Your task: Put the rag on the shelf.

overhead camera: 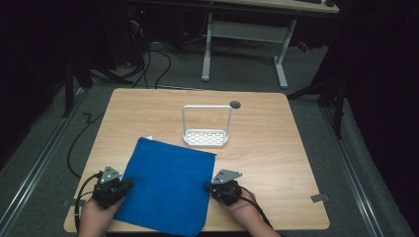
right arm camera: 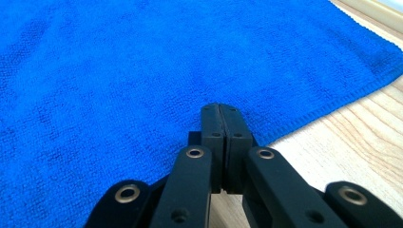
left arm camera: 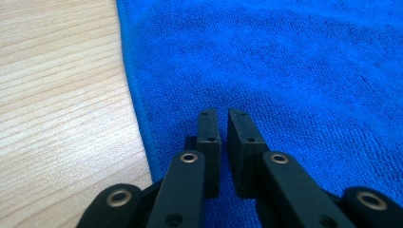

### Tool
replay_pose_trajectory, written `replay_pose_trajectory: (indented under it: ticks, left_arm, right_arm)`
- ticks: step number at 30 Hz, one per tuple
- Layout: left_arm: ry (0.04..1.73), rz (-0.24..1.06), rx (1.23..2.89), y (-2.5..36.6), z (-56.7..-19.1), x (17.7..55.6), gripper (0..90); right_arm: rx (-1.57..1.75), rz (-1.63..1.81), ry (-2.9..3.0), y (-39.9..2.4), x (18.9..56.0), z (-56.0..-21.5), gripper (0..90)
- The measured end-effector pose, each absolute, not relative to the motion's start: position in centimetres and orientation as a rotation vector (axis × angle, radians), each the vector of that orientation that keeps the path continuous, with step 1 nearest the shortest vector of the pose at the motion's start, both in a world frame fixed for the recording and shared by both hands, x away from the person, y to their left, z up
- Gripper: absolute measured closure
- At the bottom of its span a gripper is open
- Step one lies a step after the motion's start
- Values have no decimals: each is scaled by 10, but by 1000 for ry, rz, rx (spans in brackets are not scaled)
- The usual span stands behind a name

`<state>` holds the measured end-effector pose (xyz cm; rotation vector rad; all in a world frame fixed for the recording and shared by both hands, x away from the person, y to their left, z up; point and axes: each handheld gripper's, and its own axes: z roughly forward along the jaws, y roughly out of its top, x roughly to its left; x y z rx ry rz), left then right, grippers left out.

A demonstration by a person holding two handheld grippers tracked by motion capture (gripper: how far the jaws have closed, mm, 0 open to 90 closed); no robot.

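Cloth (overhead camera: 168,190), blue and terry-textured, lies flat on the near half of the wooden desk (overhead camera: 276,148), its near edge at the desk's front edge. The left gripper (overhead camera: 129,183) sits at the cloth's left edge; in the left gripper view its fingers (left arm camera: 209,137) stand almost together over the blue fabric just inside the hem, a thin gap between them, and whether any cloth is pinched there I cannot tell. The right gripper (overhead camera: 207,186) sits at the cloth's right edge, its fingers (right arm camera: 212,124) pressed fully together above the hem. Beyond the cloth stands a white wire rack (overhead camera: 206,137), apart from it.
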<state>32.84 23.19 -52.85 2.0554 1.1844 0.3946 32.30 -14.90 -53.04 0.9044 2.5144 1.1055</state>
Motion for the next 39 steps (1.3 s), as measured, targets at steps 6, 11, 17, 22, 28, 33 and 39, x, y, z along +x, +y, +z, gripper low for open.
replay_pose_trajectory:
  ticks: [6,11,17,22,28,33,39]
  left_arm:
    - [1169,382,2065,230,-528,327,835]
    - [1132,366,2085,222,-528,325,826]
    - [1097,350,2112,214,-527,327,825]
    - [1055,330,2139,203,-526,330,825]
    - [1007,305,2159,189,-526,332,824]
    - [942,282,2184,174,-525,329,823]
    - [878,254,2212,159,-525,324,818]
  right_arm:
    - [901,1095,2514,-150,323,-530,900]
    - [913,1098,2510,-155,323,-530,900]
    - [942,1080,2497,-165,322,-529,900]
    - [978,1075,2473,-176,321,-529,900]
    - [1013,1061,2443,-187,321,-529,900]
    - [1059,1050,2408,-199,320,-529,900]
    - [1110,1036,2372,-214,320,-529,900]
